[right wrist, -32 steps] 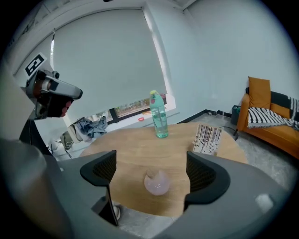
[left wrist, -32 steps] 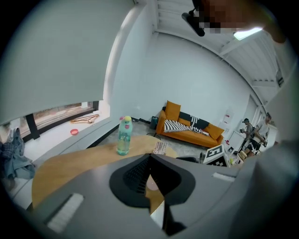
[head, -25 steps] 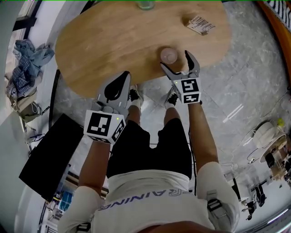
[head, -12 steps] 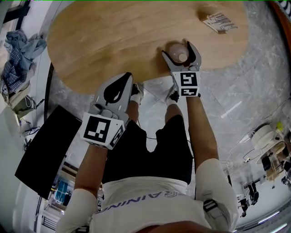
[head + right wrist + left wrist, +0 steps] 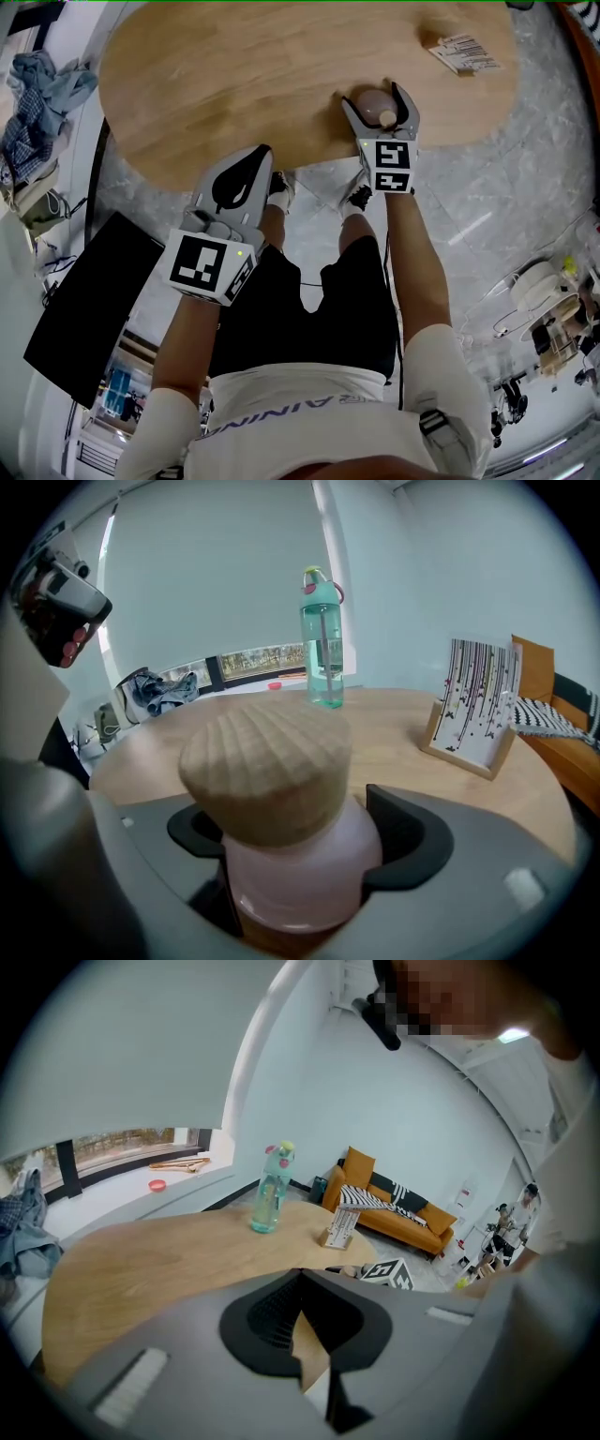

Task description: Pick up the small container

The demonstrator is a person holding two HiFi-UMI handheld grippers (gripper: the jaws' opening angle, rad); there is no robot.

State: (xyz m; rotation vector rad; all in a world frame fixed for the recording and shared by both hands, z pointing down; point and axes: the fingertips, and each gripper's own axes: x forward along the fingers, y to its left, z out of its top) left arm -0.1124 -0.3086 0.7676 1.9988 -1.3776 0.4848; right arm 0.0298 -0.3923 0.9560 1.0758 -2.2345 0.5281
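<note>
- L gripper (image 5: 260, 153) is nearest, at 7 o'clock of the small container. Its jaws are clenched tip to tip with nothing between them. It hangs at the table's near edge, over the floor.
- R gripper (image 5: 375, 92) reaches over the near rim of the table (image 5: 234, 84). Its jaws are spread either side of the small container (image 5: 300, 855) and have just been closing, but are not clamped yet.
- The small container has a pink body under a ribbed wooden cap (image 5: 267, 771). It stands upright on the wood, just inside the near edge, and the cap is on. Its contents can't be seen.
- From 9 to 12 o'clock of the container is a wide stretch of bare tabletop. At 6 o'clock there is little wood left before the rim.
- A striped card in a wooden stand (image 5: 473, 719) sits at 2 o'clock, well apart from the container and close to the table's right edge.
- A teal bottle (image 5: 323, 639) stands upright at 12 o'clock in the R gripper view, near the far edge. It has a clear body and its lid is on. Its fill level is unclear.
- Off the table, a heap of clothes (image 5: 33, 103) lies at 9 o'clock and a black panel (image 5: 89, 300) lies on the floor at 8 o'clock.
</note>
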